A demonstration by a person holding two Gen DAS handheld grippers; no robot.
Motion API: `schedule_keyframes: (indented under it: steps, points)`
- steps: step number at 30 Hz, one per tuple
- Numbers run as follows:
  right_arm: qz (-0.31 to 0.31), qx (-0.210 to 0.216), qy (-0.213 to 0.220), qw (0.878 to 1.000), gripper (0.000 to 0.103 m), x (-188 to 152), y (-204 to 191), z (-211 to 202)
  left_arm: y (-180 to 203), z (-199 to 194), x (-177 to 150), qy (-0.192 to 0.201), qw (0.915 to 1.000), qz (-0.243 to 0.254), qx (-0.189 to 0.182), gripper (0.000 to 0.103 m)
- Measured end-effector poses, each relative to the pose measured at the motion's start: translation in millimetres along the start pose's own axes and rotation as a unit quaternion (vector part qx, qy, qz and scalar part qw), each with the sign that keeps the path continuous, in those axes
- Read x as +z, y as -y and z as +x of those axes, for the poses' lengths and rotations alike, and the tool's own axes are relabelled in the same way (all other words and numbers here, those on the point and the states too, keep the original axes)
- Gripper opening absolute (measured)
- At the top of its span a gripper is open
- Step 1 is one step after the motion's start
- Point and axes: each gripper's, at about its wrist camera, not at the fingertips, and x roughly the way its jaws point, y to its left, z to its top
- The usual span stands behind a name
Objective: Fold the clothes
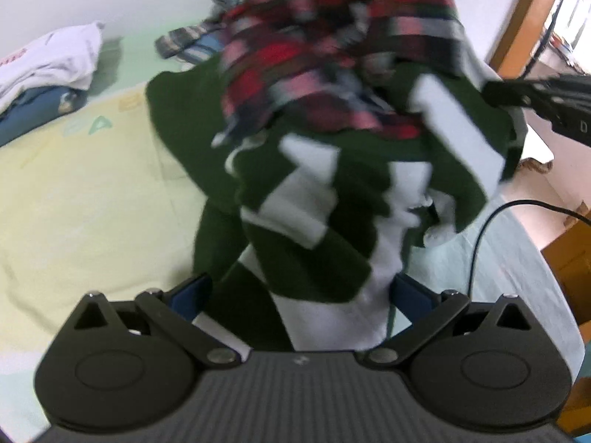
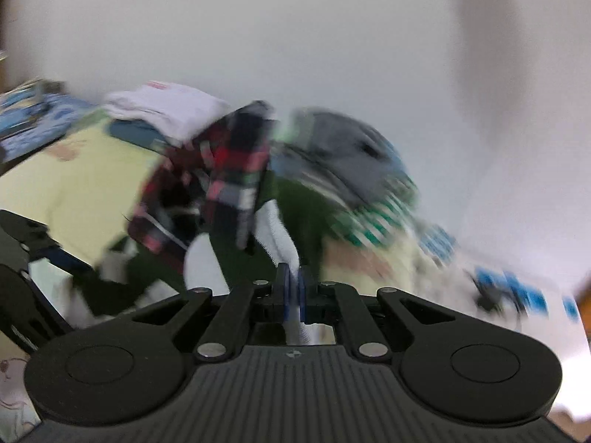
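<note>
The folding was at an early stage, to judge by the bed [image 1: 74, 203]: a folded white top [image 1: 48, 62] lay on a blue one at the far corner, while the green-and-white jersey [image 1: 306, 199] hung bunched in the air, a plaid shirt [image 1: 332, 55] draped over it and a striped heap [image 1: 207, 44] waiting behind.

The left gripper [image 1: 301, 295] had its jaws wide apart with jersey cloth bunched between them — whether they gripped it could not be told. The right gripper [image 2: 293, 284] had its jaws nearly together, clamped on a white edge of the jersey — both views were blurred.
</note>
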Motion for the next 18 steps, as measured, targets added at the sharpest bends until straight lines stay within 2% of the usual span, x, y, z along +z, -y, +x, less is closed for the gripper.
schedule_keyframes:
  steps: [5, 7, 9, 11, 15, 18]
  points:
    - [0.061, -0.043, -0.042, 0.996, 0.006, -29, 28, 0, 18, 10, -2, -0.004, 0.9987, 0.050, 0.009, 0.092]
    - [0.066, -0.041, -0.044, 0.996, 0.016, -32, 28, 1, 16, 11, -2, -0.006, 0.9987, 0.051, 0.000, 0.084]
    - [0.084, -0.026, -0.047, 0.995, 0.048, -32, 32, 5, 11, 10, -1, -0.006, 0.9989, 0.045, -0.007, 0.076]
    - [0.103, -0.011, -0.050, 0.993, 0.055, -33, 36, 10, 7, 8, -2, -0.006, 0.9993, 0.036, -0.011, 0.068]
    - [0.141, 0.019, -0.055, 0.988, 0.058, -35, 44, 18, 6, 4, -4, -0.004, 0.9996, 0.026, -0.005, 0.061]
    - [0.176, 0.041, -0.064, 0.981, 0.056, -39, 52, 31, 6, 0, -1, -0.001, 0.9997, 0.026, 0.003, 0.057]
